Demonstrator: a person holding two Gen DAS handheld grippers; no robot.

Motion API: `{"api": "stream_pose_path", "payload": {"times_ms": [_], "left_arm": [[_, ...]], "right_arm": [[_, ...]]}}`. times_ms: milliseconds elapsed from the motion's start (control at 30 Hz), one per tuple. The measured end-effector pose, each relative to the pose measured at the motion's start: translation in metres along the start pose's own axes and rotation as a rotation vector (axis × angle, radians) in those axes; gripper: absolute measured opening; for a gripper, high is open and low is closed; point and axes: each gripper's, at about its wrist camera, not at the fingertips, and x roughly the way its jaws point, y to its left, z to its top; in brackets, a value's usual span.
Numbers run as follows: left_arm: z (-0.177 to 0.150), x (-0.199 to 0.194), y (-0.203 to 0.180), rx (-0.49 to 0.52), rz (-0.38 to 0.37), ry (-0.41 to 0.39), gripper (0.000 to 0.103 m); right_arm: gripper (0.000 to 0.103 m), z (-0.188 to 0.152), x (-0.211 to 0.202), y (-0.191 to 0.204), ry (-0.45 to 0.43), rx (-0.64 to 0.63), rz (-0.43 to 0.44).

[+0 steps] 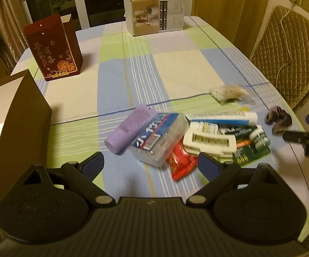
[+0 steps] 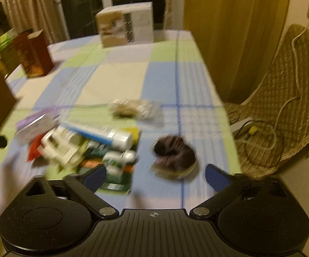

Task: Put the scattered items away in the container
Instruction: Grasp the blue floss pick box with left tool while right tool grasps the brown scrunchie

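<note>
**Inspector:** Jaws on both tools stand wide apart, nothing between them. Left gripper (image 1: pixel 150 165) hangs above the pile, lower centre of its view; right gripper (image 2: pixel 154 176) hangs over the scrunchie (image 2: pixel 173 157), which lies apart from the pile.

**Clerk:** And the container?

**Inspector:** Brown box (image 1: pixel 15 115), left edge of the left view, open top, just beside the pile. Judged to be the container; nothing seen inside, interior mostly hidden.

**Clerk:** Contents of the pile?

**Inspector:** Purple tube (image 1: pixel 131 128), clear pack (image 1: pixel 161 138), red sachet (image 1: pixel 181 162), white case (image 1: pixel 210 142), toothpaste (image 1: pixel 225 116), green card (image 1: pixel 251 147). All overlapping or touching. One loose bag (image 1: pixel 227 93) sits further up the cloth (image 1: pixel 176 68).

**Clerk:** Handling?

**Inspector:** All light, in my judgement. Scrunchie is soft and will crush; pinch across its ring. Purple tube looks smooth and may slip; take it mid-body, across its width. Sachet and bag are limp; grip an edge. Right view is blurred, so fine detail there is unconfirmed
</note>
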Motion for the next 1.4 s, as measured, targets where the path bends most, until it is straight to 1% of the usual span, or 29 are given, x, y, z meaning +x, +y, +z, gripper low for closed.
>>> {"api": "stream_pose_path", "payload": {"times_ms": [33, 67, 133, 200, 233, 267, 400, 500, 567, 600, 667, 700, 767, 867, 967, 1033, 1133, 1200, 1333, 1400], "left_arm": [[0.001, 0.003, 0.001, -0.005, -0.002, 0.001, 0.091], [0.002, 0.006, 0.003, -0.009, -0.002, 0.004, 0.090], [0.002, 0.014, 0.007, -0.013, 0.000, 0.014, 0.084], [0.003, 0.021, 0.010, -0.020, 0.000, 0.024, 0.079], [0.004, 0.024, 0.012, -0.025, 0.001, 0.031, 0.079], [0.005, 0.026, 0.014, -0.032, -0.001, 0.034, 0.078], [0.012, 0.030, 0.021, -0.071, -0.029, 0.013, 0.078], [0.018, 0.036, 0.025, -0.084, -0.060, 0.007, 0.078], [0.021, 0.042, 0.024, -0.075, -0.077, 0.012, 0.078], [0.022, 0.045, 0.024, -0.070, -0.082, 0.016, 0.078], [0.025, 0.053, 0.024, -0.066, -0.100, 0.026, 0.076], [0.026, 0.057, 0.024, -0.066, -0.110, 0.032, 0.073], [0.028, 0.064, 0.024, -0.068, -0.129, 0.040, 0.071], [0.031, 0.074, 0.020, -0.045, -0.166, 0.041, 0.071], [0.032, 0.086, 0.017, -0.024, -0.190, 0.062, 0.071], [0.030, 0.094, 0.019, -0.035, -0.200, 0.073, 0.073], [0.030, 0.097, 0.024, -0.064, -0.230, 0.073, 0.070], [0.028, 0.094, 0.026, -0.061, -0.232, 0.071, 0.065], [0.019, 0.084, 0.027, -0.056, -0.207, 0.092, 0.061], [0.014, 0.078, 0.031, -0.074, -0.182, 0.137, 0.061]], "right_arm": [[0.080, 0.003, 0.006, -0.004, 0.003, 0.013, -0.010], [0.080, 0.006, 0.012, -0.008, 0.009, 0.035, -0.029], [0.080, 0.009, 0.022, -0.016, 0.012, 0.081, -0.039], [0.077, 0.011, 0.029, -0.020, 0.012, 0.095, -0.060], [0.068, 0.012, 0.031, -0.022, 0.015, 0.092, -0.071], [0.063, 0.013, 0.035, -0.023, 0.019, 0.094, -0.074], [0.063, 0.015, 0.050, -0.029, 0.030, 0.138, -0.052], [0.063, 0.017, 0.058, -0.026, 0.045, 0.118, -0.046], [0.056, 0.014, 0.062, -0.025, 0.065, 0.123, -0.034], [0.055, 0.014, 0.062, -0.024, 0.071, 0.124, -0.021], [0.055, 0.012, 0.064, -0.022, 0.075, 0.113, -0.020], [0.055, 0.012, 0.064, -0.022, 0.076, 0.108, -0.021], [0.055, 0.011, 0.064, -0.020, 0.075, 0.100, -0.025], [0.055, 0.011, 0.064, -0.019, 0.075, 0.099, -0.026], [0.055, 0.011, 0.064, -0.019, 0.074, 0.095, -0.028], [0.055, 0.011, 0.065, -0.018, 0.073, 0.090, -0.030], [0.055, 0.011, 0.065, -0.019, 0.072, 0.087, -0.028], [0.055, 0.011, 0.065, -0.018, 0.072, 0.081, -0.029], [0.055, 0.011, 0.066, -0.014, 0.075, 0.046, -0.032], [0.048, 0.010, 0.066, -0.012, 0.076, 0.033, -0.029]]}}
